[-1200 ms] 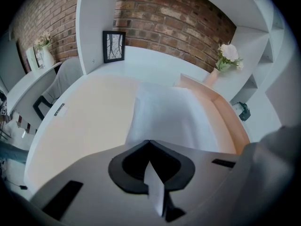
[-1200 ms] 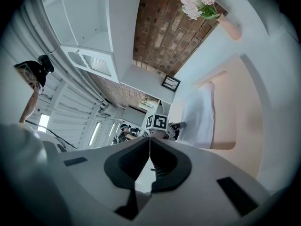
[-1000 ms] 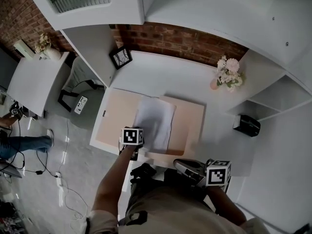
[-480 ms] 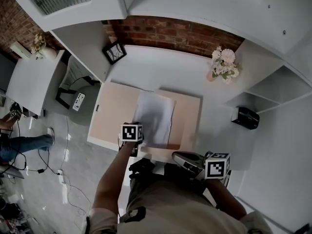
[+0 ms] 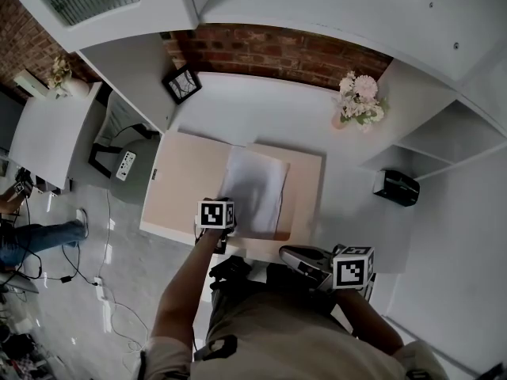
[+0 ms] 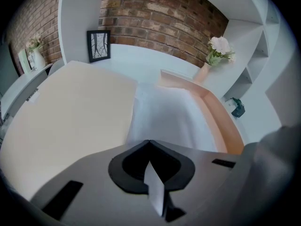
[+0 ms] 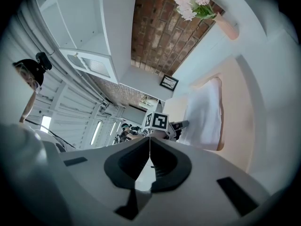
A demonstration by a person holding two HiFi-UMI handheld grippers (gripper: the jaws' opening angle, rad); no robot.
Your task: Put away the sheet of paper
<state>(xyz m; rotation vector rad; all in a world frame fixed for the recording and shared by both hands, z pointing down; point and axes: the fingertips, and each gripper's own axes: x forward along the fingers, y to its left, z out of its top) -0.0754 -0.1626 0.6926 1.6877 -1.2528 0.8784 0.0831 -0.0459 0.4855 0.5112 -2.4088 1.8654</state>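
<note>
An open peach folder (image 5: 186,184) lies on the white desk (image 5: 261,117). A white sheet of paper (image 5: 255,190) rests across its middle and right half. My left gripper (image 5: 228,228) sits at the sheet's near left corner. In the left gripper view its jaws (image 6: 149,142) are closed, with a white strip of the sheet (image 6: 164,121) caught between them. My right gripper (image 5: 287,253) hovers near my body, off the folder's near right corner. Its jaws (image 7: 149,140) are shut with nothing in them, and it looks toward the sheet (image 7: 204,112).
A framed picture (image 5: 182,84) leans at the desk's back left. A vase of flowers (image 5: 356,100) stands at the back right. A small black object (image 5: 396,187) sits on the white shelves to the right. A grey chair (image 5: 119,145) and a person's legs (image 5: 32,236) are left.
The head view has shifted a little, so the folder sits slightly further left and higher. Both grippers keep their places relative to the sheet and folder.
</note>
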